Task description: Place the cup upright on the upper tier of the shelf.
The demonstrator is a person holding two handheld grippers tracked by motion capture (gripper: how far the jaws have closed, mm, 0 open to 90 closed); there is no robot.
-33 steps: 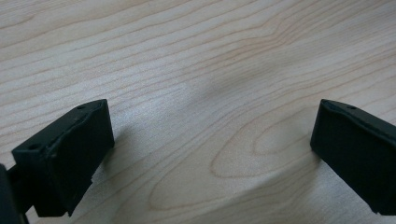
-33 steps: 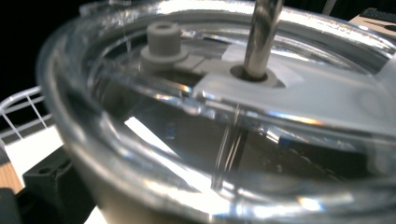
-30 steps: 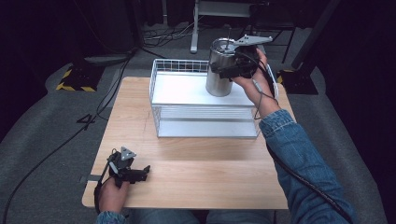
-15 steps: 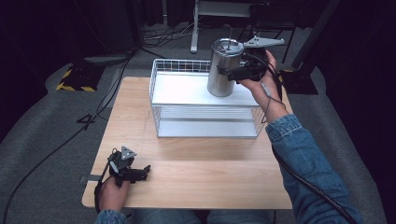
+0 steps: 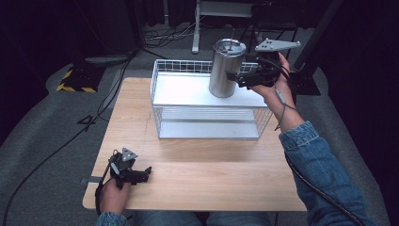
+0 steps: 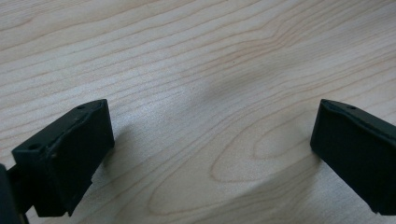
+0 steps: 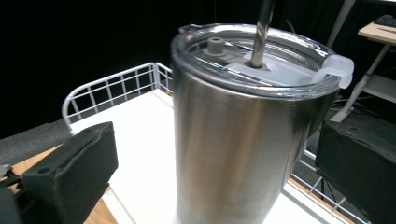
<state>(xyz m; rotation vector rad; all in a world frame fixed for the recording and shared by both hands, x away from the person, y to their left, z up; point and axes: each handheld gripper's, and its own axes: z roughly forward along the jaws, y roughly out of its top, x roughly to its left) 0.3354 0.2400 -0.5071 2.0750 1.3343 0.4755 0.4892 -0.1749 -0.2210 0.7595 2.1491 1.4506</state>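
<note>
The steel tumbler [image 5: 227,68] stands upright on the white top shelf of the wire rack [image 5: 167,84], toward its far right corner, with a clear lid and a straw [image 7: 261,32] rising through it. Your right gripper [image 5: 242,77] is level with the cup's side, and in the right gripper view its jaws stand spread wide to either side of the steel wall, neither pad pressing on it, so the cup appears to rest on its own base rather than in your grip. Coming in from the side like that keeps the jaws below the lid and away from the straw. Judging by this, you are either about to close on the body or letting go of it. Your left gripper [image 5: 134,175] lies idle on the wooden table [image 5: 211,183] near the front left corner, jaws parted over bare wood, well apart from the rack.
</note>
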